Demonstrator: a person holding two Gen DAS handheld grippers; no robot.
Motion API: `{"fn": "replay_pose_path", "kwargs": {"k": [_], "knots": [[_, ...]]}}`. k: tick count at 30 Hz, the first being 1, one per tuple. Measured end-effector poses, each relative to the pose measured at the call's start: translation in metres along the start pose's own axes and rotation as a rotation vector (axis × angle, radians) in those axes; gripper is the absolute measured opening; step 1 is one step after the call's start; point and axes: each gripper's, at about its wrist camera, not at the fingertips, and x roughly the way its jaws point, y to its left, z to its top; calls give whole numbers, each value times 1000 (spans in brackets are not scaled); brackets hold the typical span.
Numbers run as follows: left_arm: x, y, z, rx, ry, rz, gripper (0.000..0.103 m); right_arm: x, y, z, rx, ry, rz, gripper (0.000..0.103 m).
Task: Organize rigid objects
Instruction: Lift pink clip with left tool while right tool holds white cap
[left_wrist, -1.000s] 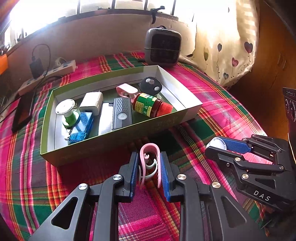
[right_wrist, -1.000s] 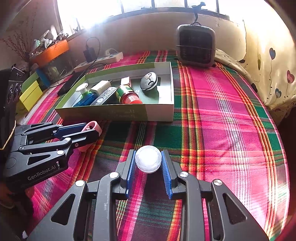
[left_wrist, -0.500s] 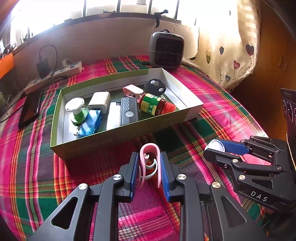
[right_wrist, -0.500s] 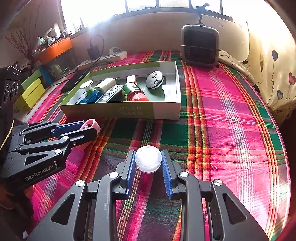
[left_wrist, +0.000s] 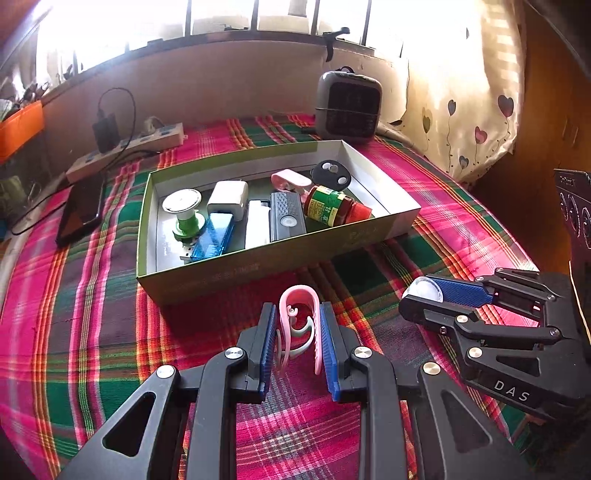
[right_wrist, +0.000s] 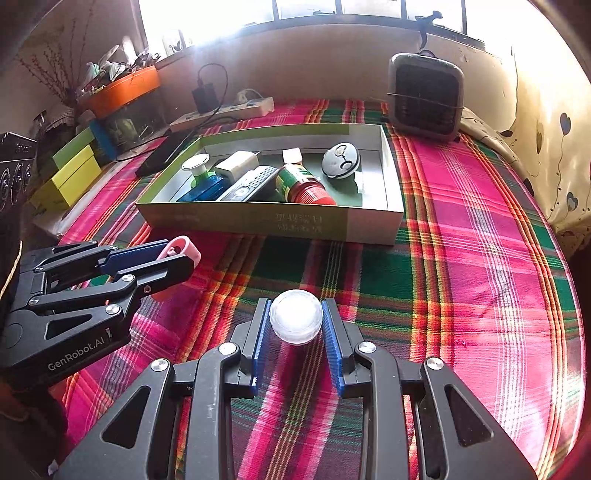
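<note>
My left gripper (left_wrist: 297, 322) is shut on a pink clip (left_wrist: 298, 312), held just above the plaid cloth in front of the green cardboard box (left_wrist: 258, 264). The same gripper (right_wrist: 173, 254) shows at the left of the right wrist view, the pink clip (right_wrist: 181, 248) sticking out past its tips. My right gripper (right_wrist: 295, 320) is shut on a small white round puck (right_wrist: 295, 322), also in front of the box (right_wrist: 280, 221). From the left wrist view that gripper (left_wrist: 421, 295) lies at the right with the puck (left_wrist: 423, 288) at its tip.
The box holds a red-capped jar (left_wrist: 334, 208), a grey remote (left_wrist: 286, 219), a blue USB stick (left_wrist: 212, 238), a white charger (left_wrist: 228, 197), a green-and-white spool (left_wrist: 184, 214), a pink clip (left_wrist: 290, 180) and a black fob (left_wrist: 330, 172). Behind stand a heater (left_wrist: 347, 107), power strip (left_wrist: 125, 151) and phone (left_wrist: 83, 210).
In the left wrist view the box and heater have slid rightward and a little farther off as the left gripper shifted. Both grips are unchanged; the right gripper has barely moved.
</note>
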Motion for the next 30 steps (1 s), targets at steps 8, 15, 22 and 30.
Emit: {"fn": "replay_pose_path", "kwargs": {"k": [8, 15, 22, 30], "knots": [[-5, 15, -3, -22, -5, 17, 22, 9, 16, 6, -23, 11, 25, 28], [-6, 25, -2, -34, -8, 22, 22, 14, 26, 13, -36, 5, 37, 28], [-8, 33, 7, -33, -20, 26, 22, 14, 33, 22, -44, -15, 35, 28], [-9, 36, 17, -26, -37, 27, 22, 11, 35, 34, -60, -38, 26, 28]]}}
